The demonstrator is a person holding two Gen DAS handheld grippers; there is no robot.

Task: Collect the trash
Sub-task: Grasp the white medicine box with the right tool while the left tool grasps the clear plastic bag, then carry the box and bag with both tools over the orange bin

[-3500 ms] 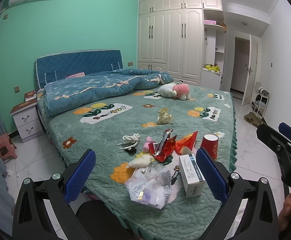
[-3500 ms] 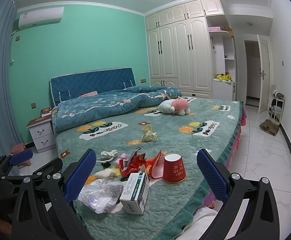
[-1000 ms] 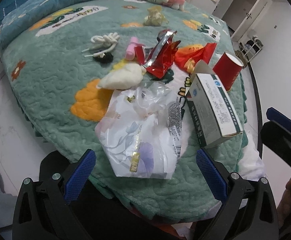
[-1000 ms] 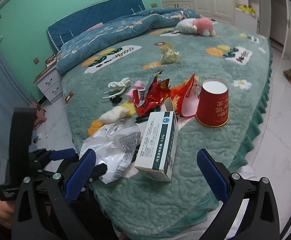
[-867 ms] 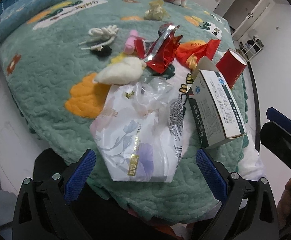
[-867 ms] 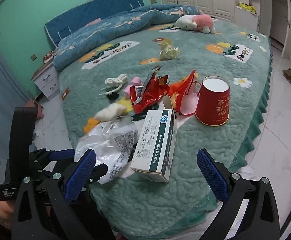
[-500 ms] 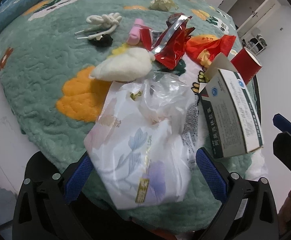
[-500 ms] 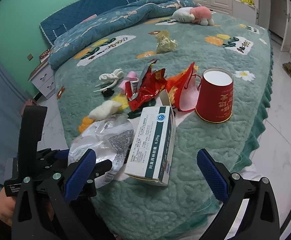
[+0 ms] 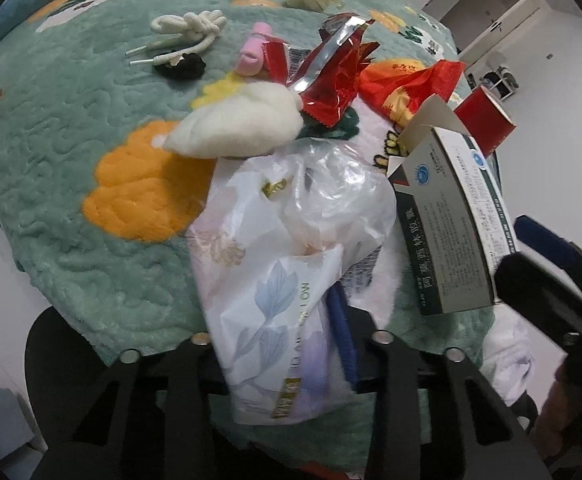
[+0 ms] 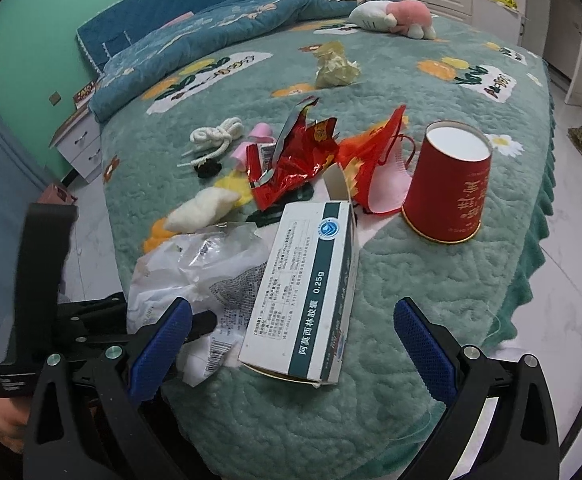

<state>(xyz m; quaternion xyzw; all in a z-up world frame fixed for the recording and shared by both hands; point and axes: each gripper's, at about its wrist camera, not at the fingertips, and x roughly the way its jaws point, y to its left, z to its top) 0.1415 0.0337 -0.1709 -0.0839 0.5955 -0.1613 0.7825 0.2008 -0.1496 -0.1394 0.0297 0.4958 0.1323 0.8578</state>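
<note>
**Ana:** So how far along is the clean-up?

**Ben:** Barely begun, I'd judge. The left gripper [image 9: 291, 336] is closing on the crumpled plastic bag [image 9: 291, 248] at the lower centre of its view; the bag sits between the jaws, covering one pad, and they look pinched onto it at the near edge of the bed [image 9: 51, 128].

**Ana:** And the right one?

**Ben:** The right gripper [image 10: 291, 344] stands wide open, holding nothing, hovering over the medicine box [image 10: 303, 296] low in the middle of its frame.

**Ana:** What's left on the bed?

**Ben:** Nearly everything. The red paper cup [image 10: 447, 188] stands upside down at centre right, with the red foil wrapper [image 10: 295, 160] and an orange-red wrapper [image 10: 375, 148] beside it. A white cotton wad [image 10: 203, 208], a pink roll [image 10: 251, 140], a white cord [image 10: 219, 136] and a crumpled yellowish paper [image 10: 335, 66] lie further up.

**Ana:** Any bin?

**Ben:** None that I can see.
</note>
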